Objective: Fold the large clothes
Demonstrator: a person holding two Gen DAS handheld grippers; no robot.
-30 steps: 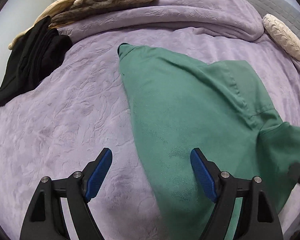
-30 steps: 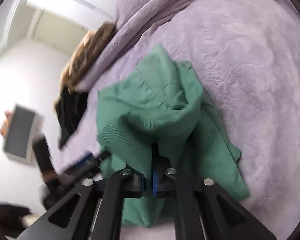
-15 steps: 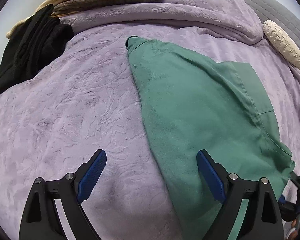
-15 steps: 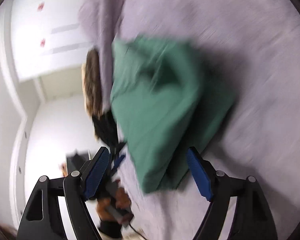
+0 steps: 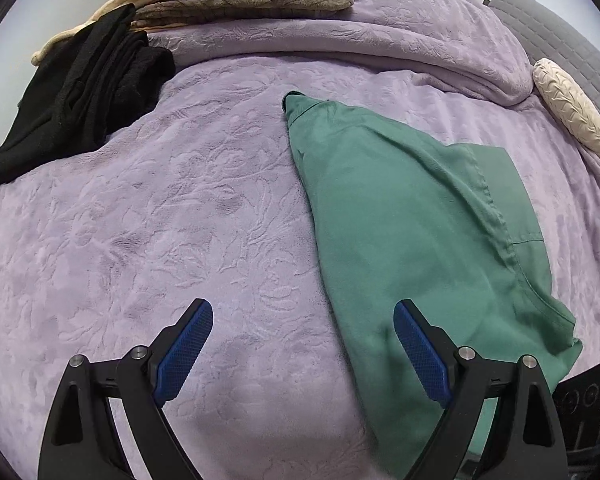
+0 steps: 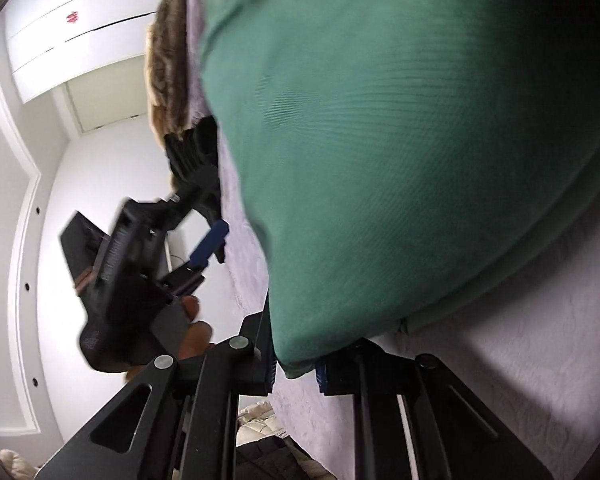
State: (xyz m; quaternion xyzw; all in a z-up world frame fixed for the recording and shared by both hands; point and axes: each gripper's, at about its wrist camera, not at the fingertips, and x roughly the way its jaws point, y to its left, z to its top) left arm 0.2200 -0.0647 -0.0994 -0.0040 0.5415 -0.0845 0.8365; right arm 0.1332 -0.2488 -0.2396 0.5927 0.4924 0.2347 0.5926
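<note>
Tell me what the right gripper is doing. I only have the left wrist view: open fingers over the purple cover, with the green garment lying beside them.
Observer: The right gripper has just been closing, and a corner of the green garment is pinched between its fingers.
Operator: Where is that corner relative to the bed?
Observer: It is low, close against the purple cover, and the rest of the garment fills most of that view.
Operator: Can you see my left gripper from there?
Observer: Yes. The left gripper is open and clear of the garment, with a hand wrapped round its grip.
</note>
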